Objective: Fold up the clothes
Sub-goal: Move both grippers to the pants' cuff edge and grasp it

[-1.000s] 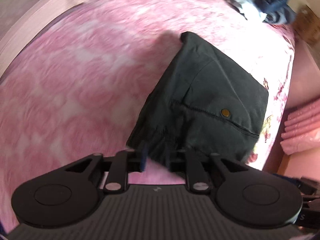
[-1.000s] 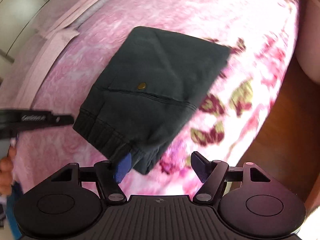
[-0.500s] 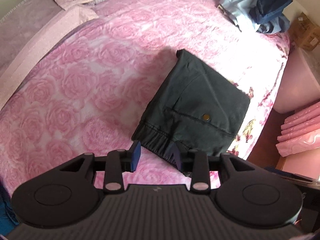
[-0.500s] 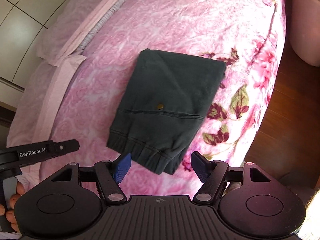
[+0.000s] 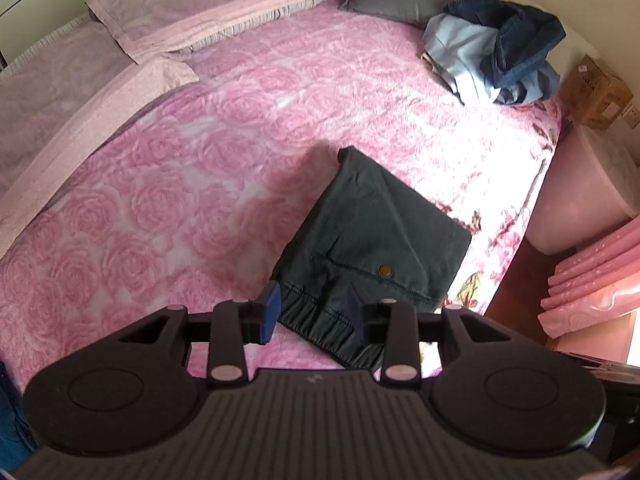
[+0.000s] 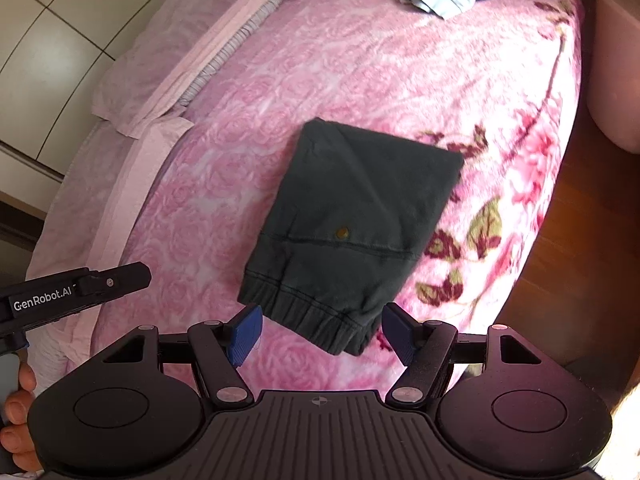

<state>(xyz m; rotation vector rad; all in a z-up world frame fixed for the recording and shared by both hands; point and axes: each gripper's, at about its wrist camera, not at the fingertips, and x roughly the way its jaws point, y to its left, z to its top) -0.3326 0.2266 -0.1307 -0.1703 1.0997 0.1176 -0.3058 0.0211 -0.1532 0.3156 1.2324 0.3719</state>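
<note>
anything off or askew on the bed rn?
Mostly fine. The folded dark trousers lie flat but skewed to the bed's edge, near the pink blanket's side. Only real mess: an unfolded heap of blue clothes at the far corner. Both tongs open, empty.

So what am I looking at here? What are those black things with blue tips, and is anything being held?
No robot arm: a person holds one hand tool per hand, each with a camera looking along its fingers. One picture comes from the left gripper, the other from the right gripper. Both are open and hold nothing. On the pink rose blanket lies a folded dark garment with a brass button. A pile of blue clothes waits at the far corner, and pillows sit at the head.
</note>
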